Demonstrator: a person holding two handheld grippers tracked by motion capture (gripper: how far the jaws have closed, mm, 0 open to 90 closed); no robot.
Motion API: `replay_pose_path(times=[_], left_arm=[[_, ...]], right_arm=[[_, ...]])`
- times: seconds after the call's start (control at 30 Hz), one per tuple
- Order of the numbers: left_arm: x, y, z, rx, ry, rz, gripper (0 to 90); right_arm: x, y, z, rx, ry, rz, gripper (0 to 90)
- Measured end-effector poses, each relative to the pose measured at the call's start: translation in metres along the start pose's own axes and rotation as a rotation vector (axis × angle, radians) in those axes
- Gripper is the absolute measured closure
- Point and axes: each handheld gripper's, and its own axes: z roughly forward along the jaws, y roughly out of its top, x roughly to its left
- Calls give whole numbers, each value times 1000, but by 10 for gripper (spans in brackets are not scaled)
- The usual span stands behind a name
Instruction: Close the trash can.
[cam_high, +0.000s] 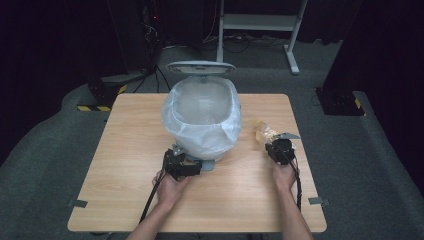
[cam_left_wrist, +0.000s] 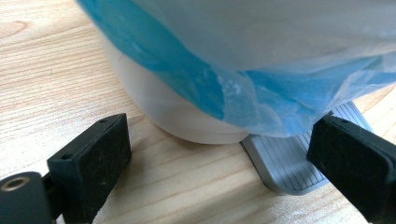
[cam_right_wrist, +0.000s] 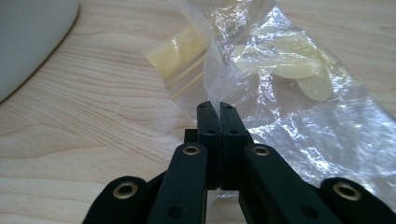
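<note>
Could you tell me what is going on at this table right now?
A person is working with two handheld grippers at a wooden table. The right gripper is shut on a clear plastic bag holding pale yellow pieces, lying on the table beside a pedal bin lined with a bin bag, its lid up. The left gripper is open at the bin's base, its jaws either side of the grey foot pedal.

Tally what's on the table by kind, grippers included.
Pedal bin, lid up, bag-lined: 1
Clear plastic bag with yellow pieces: 1
Grippers: 2, left gripper open at the pedal, right gripper pinching the plastic bag
Total: 4
</note>
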Motion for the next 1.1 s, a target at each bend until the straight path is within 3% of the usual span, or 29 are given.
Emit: replay_pose_path(times=[0.3, 0.53, 1.1], left_arm=[[0, 0, 0, 0, 0, 0, 63], [0, 0, 0, 0, 0, 2, 63], [0, 0, 0, 0, 0, 1, 63]], right_arm=[[0, 0, -17, -22, 31, 4, 900], [8, 3, -28, -38, 59, -29, 900], [9, 5, -57, -79, 102, -25, 900]])
